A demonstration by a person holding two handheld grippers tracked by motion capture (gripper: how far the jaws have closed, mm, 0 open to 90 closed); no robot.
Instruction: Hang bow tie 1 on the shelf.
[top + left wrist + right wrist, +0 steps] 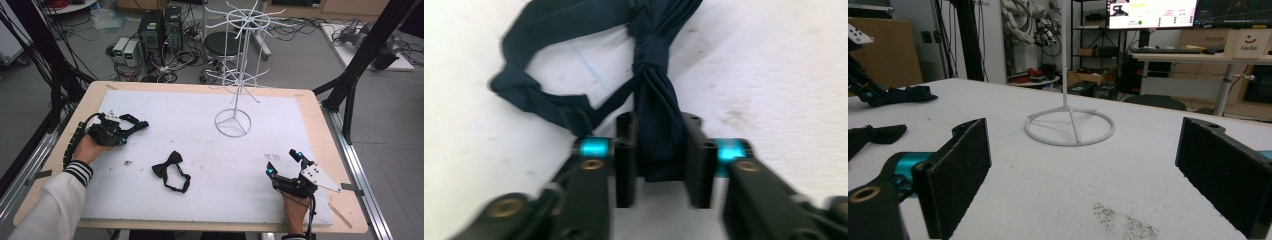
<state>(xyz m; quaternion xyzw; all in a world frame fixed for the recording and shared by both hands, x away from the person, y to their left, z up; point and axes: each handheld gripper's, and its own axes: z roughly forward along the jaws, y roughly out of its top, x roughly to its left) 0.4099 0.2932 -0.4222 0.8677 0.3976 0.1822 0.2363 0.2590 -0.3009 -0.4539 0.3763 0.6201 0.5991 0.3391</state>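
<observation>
Now the left hand-held gripper point(658, 121) pinches a bow tie point(651, 50) wing while the right hand-held gripper point(1083, 150) is spread; next probably lift toward the wire stand point(233, 122).

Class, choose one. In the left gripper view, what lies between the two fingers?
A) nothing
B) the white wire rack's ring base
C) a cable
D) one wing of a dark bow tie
D: a wing of the dark bow tie sits between the left gripper's fingers, with its knot just beyond them.
</observation>
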